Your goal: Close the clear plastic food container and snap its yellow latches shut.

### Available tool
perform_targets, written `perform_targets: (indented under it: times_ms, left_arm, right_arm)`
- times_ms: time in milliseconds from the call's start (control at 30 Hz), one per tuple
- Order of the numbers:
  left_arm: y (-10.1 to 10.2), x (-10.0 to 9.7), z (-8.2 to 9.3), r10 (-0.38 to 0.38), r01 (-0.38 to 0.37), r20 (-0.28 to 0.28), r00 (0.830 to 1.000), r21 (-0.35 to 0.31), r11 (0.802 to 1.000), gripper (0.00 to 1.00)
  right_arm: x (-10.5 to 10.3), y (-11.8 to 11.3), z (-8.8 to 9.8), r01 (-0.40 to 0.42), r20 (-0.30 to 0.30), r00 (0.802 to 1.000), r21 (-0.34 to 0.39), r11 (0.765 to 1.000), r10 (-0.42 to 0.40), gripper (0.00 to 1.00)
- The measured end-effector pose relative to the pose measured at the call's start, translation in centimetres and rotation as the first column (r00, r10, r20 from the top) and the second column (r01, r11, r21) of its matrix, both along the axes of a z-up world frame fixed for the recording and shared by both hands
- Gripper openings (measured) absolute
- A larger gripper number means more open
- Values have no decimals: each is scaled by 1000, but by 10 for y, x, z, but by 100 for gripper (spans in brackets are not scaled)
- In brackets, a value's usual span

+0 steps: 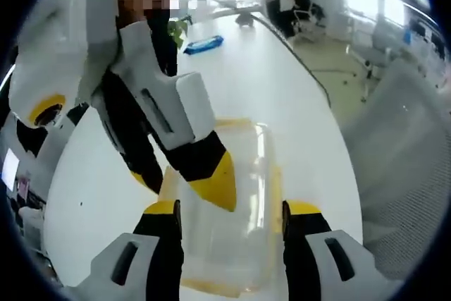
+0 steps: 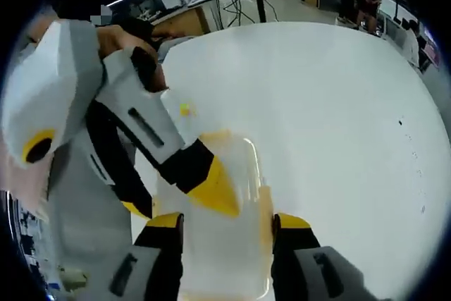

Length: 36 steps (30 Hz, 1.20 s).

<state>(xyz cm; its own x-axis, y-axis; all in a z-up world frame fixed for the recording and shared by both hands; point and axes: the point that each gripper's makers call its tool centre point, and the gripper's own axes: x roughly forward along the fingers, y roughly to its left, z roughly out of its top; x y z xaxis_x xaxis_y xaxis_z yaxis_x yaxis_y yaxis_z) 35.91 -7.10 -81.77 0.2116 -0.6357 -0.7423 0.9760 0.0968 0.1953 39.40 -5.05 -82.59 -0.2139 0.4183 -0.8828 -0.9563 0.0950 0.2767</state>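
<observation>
I find both jaw pairs spread astride the container (image 1: 232, 209); I'd press each yellow latch (image 2: 265, 209) squarely down.

We looked steeply down, close over the clear container (image 1: 229, 209) (image 2: 225, 223), from opposite sides; both views shared it and the white table (image 1: 239, 82) (image 2: 331, 118).
</observation>
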Motion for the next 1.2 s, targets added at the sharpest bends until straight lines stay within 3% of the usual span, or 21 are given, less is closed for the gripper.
perform_targets:
  times_ms: [367, 433, 467, 733, 900, 1000, 1067, 1167, 1200]
  left_arm:
    - [0, 2, 0, 19, -19, -9, 1000, -15, 1000, 53]
    - [-2, -2, -1, 8, -9, -32, 999, -21, 1000, 53]
    - [-1, 1, 0, 12, -12, -18, 1000, -17, 1000, 53]
    - [0, 2, -1, 18, -19, -13, 1000, -25, 1000, 54]
    - [-3, 1, -5, 67, -62, 76, 995, -61, 996, 54]
    - [-5, 0, -7, 89, -82, 115, 989, -66, 994, 55]
    - [-4, 2, -9, 86, -80, 172, 981, -46, 996, 55]
    - [-5, 2, -8, 101, -92, 163, 982, -58, 994, 54]
    - [-4, 5, -8, 111, -104, 184, 977, -51, 993, 53]
  right_arm:
    - [0, 2, -4, -3, -94, 996, -22, 1000, 1, 47]
    - [-4, -6, -6, 18, -132, 991, -104, 994, -32, 46]
    - [-2, 2, -8, -9, -132, 991, -68, 998, 0, 46]
    - [-4, 1, -6, -16, -135, 991, -67, 998, 7, 46]
    - [-4, 3, -5, 14, -107, 994, -34, 999, -17, 47]
    - [-4, 5, -5, 15, -88, 996, -52, 999, -19, 48]
    - [-3, 5, -5, 13, -84, 996, -58, 998, -18, 48]
    - [-2, 4, -5, 17, -82, 996, -57, 998, -21, 49]
    - [-2, 4, -5, 18, -81, 996, -54, 998, -23, 49]
